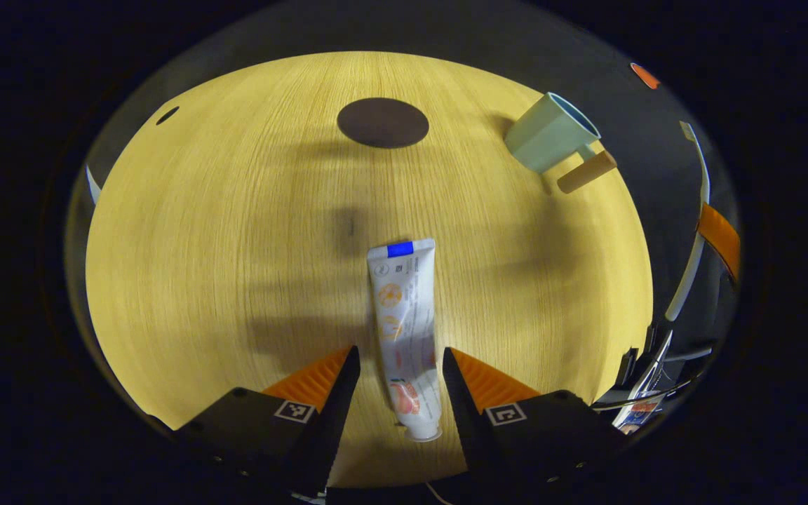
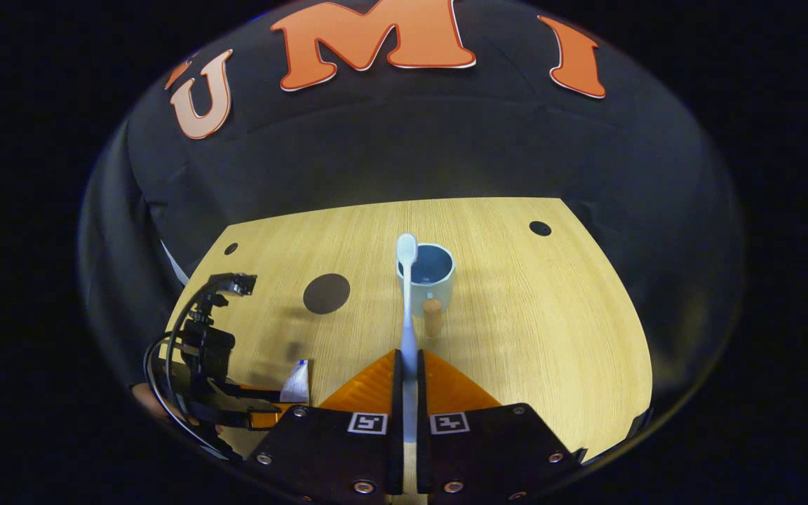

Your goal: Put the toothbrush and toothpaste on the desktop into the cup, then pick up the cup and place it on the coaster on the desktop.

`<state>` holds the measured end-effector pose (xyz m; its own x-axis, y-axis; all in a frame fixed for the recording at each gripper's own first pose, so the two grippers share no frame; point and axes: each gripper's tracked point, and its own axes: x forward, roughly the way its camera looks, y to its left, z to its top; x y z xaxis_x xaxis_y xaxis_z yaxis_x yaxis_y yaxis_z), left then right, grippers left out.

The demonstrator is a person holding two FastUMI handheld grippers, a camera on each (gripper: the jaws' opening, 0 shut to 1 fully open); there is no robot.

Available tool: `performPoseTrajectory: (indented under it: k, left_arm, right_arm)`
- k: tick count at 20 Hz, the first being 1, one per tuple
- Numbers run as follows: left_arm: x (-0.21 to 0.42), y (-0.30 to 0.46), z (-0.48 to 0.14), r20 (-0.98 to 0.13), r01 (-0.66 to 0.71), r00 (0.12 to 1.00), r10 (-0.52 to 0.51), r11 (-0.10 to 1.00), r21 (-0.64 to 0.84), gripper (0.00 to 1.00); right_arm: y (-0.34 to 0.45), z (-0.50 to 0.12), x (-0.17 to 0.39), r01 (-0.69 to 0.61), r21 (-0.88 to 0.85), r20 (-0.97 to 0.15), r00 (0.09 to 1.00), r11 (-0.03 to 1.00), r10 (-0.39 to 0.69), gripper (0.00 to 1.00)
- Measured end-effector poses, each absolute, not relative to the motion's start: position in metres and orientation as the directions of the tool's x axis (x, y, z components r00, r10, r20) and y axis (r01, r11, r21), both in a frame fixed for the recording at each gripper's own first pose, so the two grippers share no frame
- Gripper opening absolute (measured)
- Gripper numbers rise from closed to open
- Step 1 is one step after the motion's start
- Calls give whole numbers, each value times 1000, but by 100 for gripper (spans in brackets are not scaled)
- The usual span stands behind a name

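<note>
Cup: my cup (image 2: 426, 275) stands upright on the wooden desk (image 2: 551, 337), far from me in the right gripper view; I can see into it and nothing lies inside; its brown handle (image 2: 433, 315) points toward me
Cup from my left side: the cup (image 1: 551, 133) is far and to the right, near the desk edge
Coaster: the dark round coaster (image 2: 326, 293) lies flat, left of the cup and apart from it
Toothbrush: my right gripper (image 2: 408, 365) is pinched tight on the toothbrush (image 2: 407, 294); its head is up by the cup's rim
Toothpaste: the toothpaste (image 1: 406, 330) lies flat on the desk, cap end near me, between the fingers of my left gripper (image 1: 401, 361), which is wide and not touching it
Hard to see: the low end of the toothbrush is hidden between my fingers
Left gripper from the right side: it (image 2: 250, 410) sits low at the near left, and the toothpaste is mostly hidden behind it
</note>
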<state>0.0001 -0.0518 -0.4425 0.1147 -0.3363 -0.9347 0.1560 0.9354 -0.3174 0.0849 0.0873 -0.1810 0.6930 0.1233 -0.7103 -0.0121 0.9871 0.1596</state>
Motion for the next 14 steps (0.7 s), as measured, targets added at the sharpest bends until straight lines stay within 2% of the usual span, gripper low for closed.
performPoseTrajectory:
  k: [1,2,3,4,7,8,10,11,14]
  left_arm:
    - [2,-48,-441,-939,158,119,-323,940,-303,71]
    - [1,-50,-443,-939,150,113,-324,940,-306,58]
    - [-1,-53,-441,-937,133,108,-331,939,-317,59]
    - [0,-55,-441,-935,121,107,-337,938,-324,45]
    - [-2,-64,-437,-920,109,124,-371,927,-359,28]
    - [-3,-61,-438,-930,107,121,-348,936,-336,14]
    - [-4,-64,-436,-930,104,126,-346,937,-335,9]
    - [-5,-69,-436,-925,97,124,-361,932,-350,11]
    - [-7,-75,-436,-920,68,130,-369,929,-363,7]
  right_arm:
    - [83,-183,88,-13,151,-710,694,988,117,8]
    - [79,-184,90,-21,146,-708,696,989,119,8]
    - [76,-185,93,-25,141,-707,697,990,118,3]
    - [74,-185,96,-31,148,-703,700,989,127,8]
    - [74,-188,107,-58,175,-694,701,983,165,8]
    - [71,-190,111,-70,175,-690,703,982,172,8]
    - [72,-188,120,-93,174,-679,710,980,188,8]
    - [73,-187,125,-103,179,-673,712,978,198,8]
    - [69,-184,141,-114,192,-644,735,975,213,8]
